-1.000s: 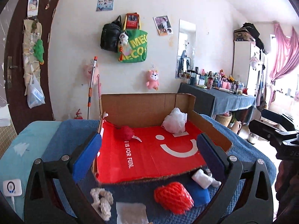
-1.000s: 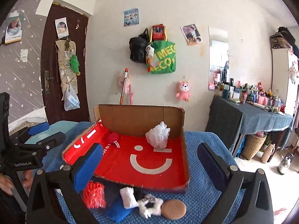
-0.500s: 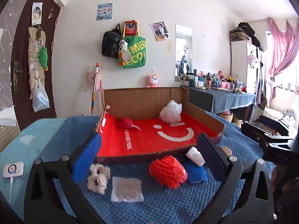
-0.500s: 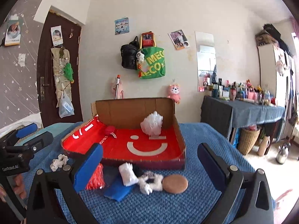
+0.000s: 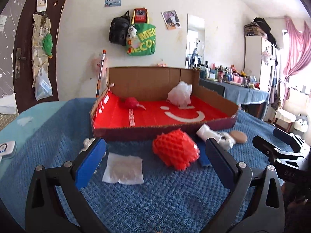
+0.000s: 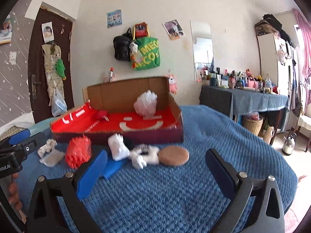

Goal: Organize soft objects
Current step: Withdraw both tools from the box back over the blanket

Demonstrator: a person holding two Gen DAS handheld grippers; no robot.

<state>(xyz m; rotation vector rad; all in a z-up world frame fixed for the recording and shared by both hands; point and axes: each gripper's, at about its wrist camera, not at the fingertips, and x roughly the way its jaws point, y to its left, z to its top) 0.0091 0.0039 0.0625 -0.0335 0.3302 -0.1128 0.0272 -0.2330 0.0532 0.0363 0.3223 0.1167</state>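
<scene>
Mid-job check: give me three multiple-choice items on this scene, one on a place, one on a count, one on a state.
1. Where is the red mesh sleeve?
A. in the cardboard box
B. on the blue blanket in front of the box
C. in a gripper

2. How many soft items lie in the cardboard box?
A. two
B. four
C. none

3. How is the left gripper?
A. shut on the white cloth
B. open, holding nothing
C. out of view

B: it lies on the blue blanket.
A: the white puff and the red pouf.
B: nothing sits between its spread fingers.
</scene>
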